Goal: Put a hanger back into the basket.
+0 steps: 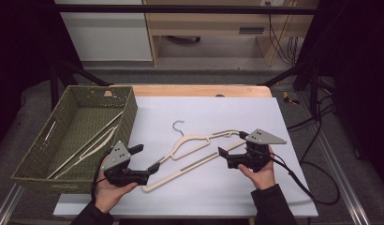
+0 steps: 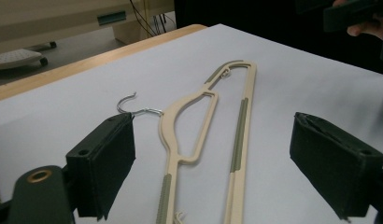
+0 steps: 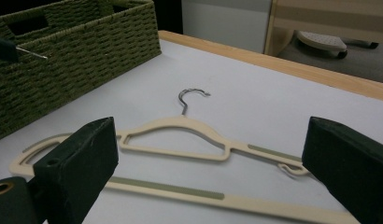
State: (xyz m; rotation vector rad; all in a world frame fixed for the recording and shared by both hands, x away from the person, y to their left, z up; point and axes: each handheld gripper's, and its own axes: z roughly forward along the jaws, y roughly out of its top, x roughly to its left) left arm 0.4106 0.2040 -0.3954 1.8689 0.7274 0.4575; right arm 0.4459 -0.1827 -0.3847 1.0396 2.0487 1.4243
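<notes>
We've got both grippers' fingers wide open, holding nothing, with the hanger [image 1: 199, 151] flat on the surface between the left gripper [image 1: 145, 157] and right gripper [image 1: 230, 146], lined up so each can pinch an end.

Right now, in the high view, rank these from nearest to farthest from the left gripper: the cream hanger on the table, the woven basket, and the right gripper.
1. Cream hanger: its lower end lies at the open jaws of the left gripper, just to its right.
2. Woven basket: beside it, to the left.
3. Right gripper: across the table, at the hanger's far end.
</notes>
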